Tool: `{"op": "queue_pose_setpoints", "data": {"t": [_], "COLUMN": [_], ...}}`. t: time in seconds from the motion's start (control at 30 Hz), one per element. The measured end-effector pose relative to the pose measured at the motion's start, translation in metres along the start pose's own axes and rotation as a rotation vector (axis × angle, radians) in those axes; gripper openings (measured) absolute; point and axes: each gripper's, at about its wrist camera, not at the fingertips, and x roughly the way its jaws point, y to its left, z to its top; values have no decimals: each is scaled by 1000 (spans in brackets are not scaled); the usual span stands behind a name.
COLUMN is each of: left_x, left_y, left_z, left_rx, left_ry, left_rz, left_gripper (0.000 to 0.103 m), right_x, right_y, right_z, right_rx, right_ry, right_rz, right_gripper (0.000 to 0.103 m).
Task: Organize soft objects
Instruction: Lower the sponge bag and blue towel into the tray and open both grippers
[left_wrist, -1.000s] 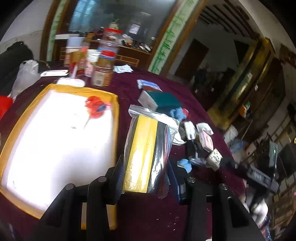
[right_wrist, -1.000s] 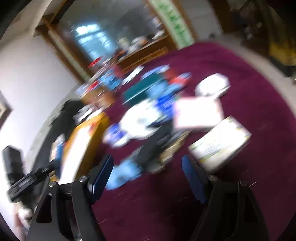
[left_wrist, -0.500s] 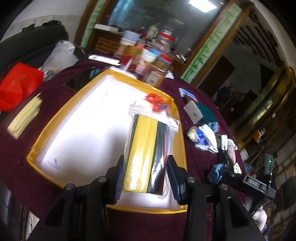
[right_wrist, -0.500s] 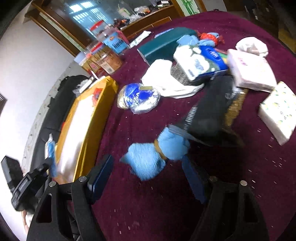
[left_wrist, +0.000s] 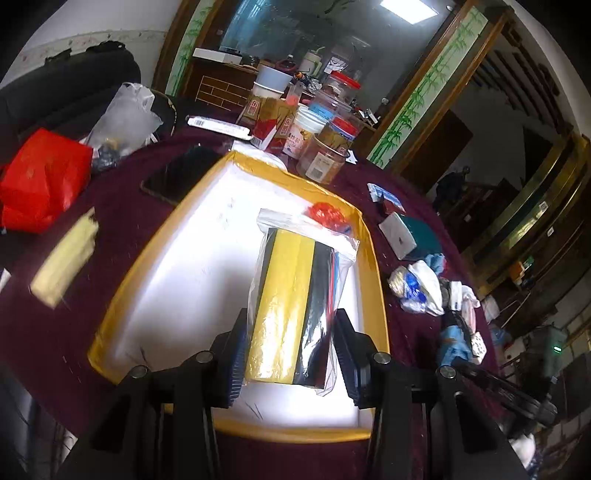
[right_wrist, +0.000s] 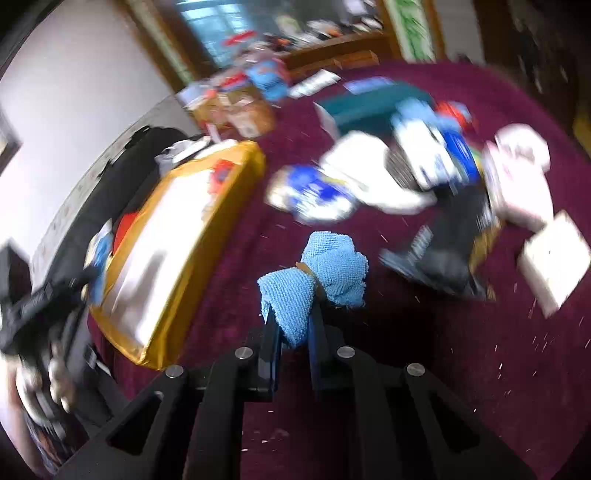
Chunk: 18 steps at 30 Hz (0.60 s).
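Left claw (left_wrist: 291, 350): clamped on a clear zip bag of yellow and black folded cloth (left_wrist: 295, 306), held upright over the near half of the yellow-rimmed white tray (left_wrist: 376, 295); a small red item (left_wrist: 327, 215) lies in the tray at its 1 o'clock corner. Right claw (right_wrist: 293, 332): pinched shut on one lobe of a blue microfibre cloth bundle (right_wrist: 317, 275) tied at its waist, above the maroon tabletop (right_wrist: 424, 369), tray at its 9 o'clock; whether the bundle still touches the cloth-covered surface cannot be told in the blurred view. Remaining soft goods (right_wrist: 406, 177) piled at 1 o'clock of the right claw. Handling advice: lower the bag until it lies flat inside the rim before releasing, leaving free space beside it; bring the bundle over the rim without dragging, since a one-lobe hold may slip.
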Motion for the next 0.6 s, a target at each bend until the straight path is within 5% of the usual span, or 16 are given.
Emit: {"op": "queue_pose_setpoints", "data": {"t": [0.2, 0.4, 0.6], "left_x": [24, 95, 144], "left_y": [-8, -5, 12], "left_z": [35, 80, 108], "left_rx": [68, 85, 41], "left_ry": [34, 147, 173], "left_rz": [36, 85, 131], "left_gripper": [45, 45, 46], "right_x": [-9, 25, 71], "right_y": [47, 89, 129], "right_z": [26, 62, 83], "right_rx": [-126, -208, -284], "right_ry": [-48, -9, 60], "right_rz": [68, 111, 107], "right_gripper": [12, 12, 12]}}
